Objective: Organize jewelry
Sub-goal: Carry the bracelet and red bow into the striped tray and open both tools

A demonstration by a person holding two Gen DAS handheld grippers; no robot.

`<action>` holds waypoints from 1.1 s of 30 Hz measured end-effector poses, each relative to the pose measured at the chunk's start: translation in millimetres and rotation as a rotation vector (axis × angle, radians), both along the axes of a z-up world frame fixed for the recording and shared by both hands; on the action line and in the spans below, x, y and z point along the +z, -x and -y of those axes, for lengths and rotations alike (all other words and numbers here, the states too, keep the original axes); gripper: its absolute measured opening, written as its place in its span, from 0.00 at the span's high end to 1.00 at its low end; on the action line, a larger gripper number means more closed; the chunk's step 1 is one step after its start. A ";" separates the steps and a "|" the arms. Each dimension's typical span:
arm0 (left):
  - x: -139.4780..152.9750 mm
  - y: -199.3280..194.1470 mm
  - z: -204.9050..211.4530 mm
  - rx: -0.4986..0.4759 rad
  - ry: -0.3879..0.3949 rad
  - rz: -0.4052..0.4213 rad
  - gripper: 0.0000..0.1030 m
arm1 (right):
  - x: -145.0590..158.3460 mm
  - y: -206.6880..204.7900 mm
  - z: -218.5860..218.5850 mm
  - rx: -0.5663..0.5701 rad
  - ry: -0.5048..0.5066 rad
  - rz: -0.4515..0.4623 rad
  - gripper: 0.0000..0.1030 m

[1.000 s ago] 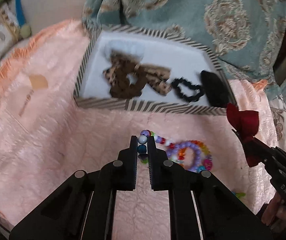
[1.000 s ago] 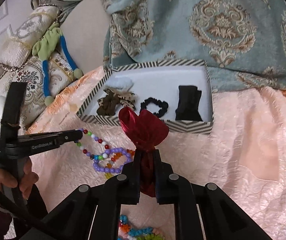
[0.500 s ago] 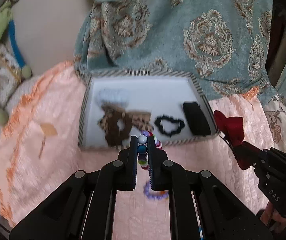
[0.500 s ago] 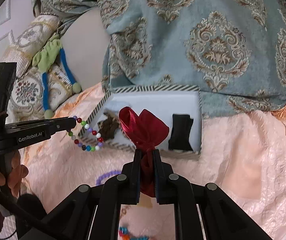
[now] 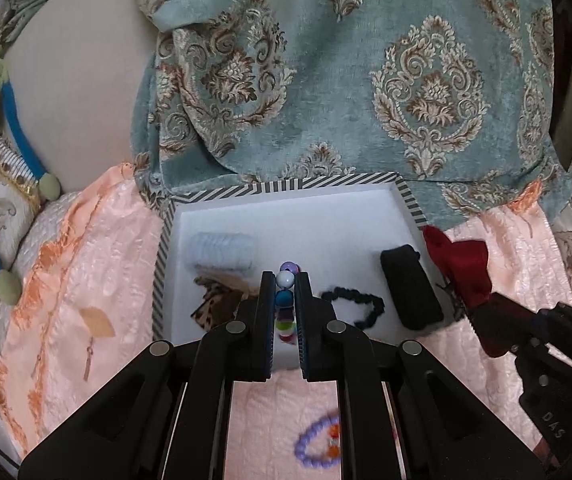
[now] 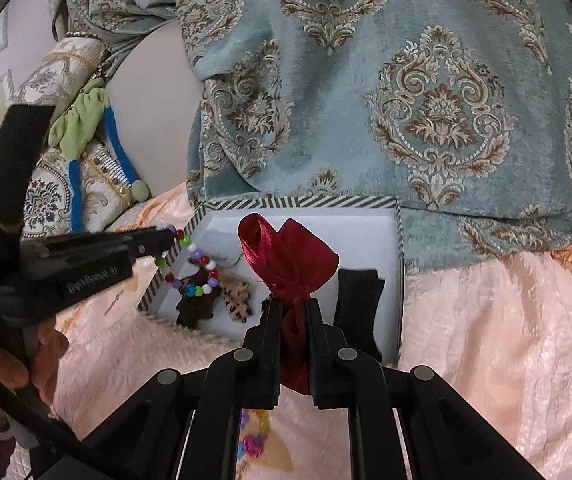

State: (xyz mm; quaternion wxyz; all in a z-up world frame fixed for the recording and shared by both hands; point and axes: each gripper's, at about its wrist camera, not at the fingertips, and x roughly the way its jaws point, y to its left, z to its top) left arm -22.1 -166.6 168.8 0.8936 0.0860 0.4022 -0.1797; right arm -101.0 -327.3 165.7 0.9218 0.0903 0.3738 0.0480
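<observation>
- Over the striped tray (image 5: 408, 200), the left claw (image 5: 285, 286) is clenched on a bead bracelet (image 6: 190, 264).
- At its 3 o'clock, the right claw (image 6: 295, 312) grips a red bow (image 6: 290, 260).
- Step, as I judge: carrying both in; next, lower onto bare tray floor and release.

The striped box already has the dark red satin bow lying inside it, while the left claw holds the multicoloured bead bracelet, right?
Not quite. The dark red satin bow is not lying in the striped box; the right claw grips it, as the right wrist view shows. The left claw does hold the multicoloured bead bracelet.
</observation>
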 end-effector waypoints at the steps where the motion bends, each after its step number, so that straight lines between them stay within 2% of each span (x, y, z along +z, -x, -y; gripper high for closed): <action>1: -3.7 -5.1 3.3 0.001 -0.004 -0.003 0.92 | -1.4 -6.0 2.0 -0.003 -0.001 -0.003 0.91; 14: -53.3 -78.1 30.5 0.004 0.023 -0.083 0.92 | -40.1 -93.0 25.6 -0.035 0.038 -0.085 0.91; 20: -80.2 -111.5 27.7 0.063 0.008 -0.127 0.92 | -62.2 -136.3 24.9 -0.042 0.061 -0.137 0.91; 24: -92.6 -120.0 18.9 0.093 0.001 -0.154 0.92 | -84.0 -159.4 20.3 -0.045 0.064 -0.181 0.91; 28: -99.8 -119.8 14.1 0.096 0.018 -0.172 0.90 | -104.1 -171.0 15.7 -0.015 0.021 -0.232 0.91; 29: -99.8 -118.4 13.7 0.092 0.020 -0.169 0.89 | -105.5 -170.6 15.3 -0.005 0.010 -0.235 0.87; 30: -100.2 -118.2 12.9 0.091 0.023 -0.167 0.83 | -105.3 -168.5 16.1 -0.002 0.001 -0.233 0.77; 32: -99.2 -116.2 10.7 0.088 0.041 -0.168 0.67 | -101.4 -160.8 20.8 -0.011 -0.017 -0.220 0.65; 33: -98.7 -114.1 7.9 0.091 0.050 -0.169 0.56 | -97.8 -155.3 24.5 -0.011 -0.039 -0.208 0.64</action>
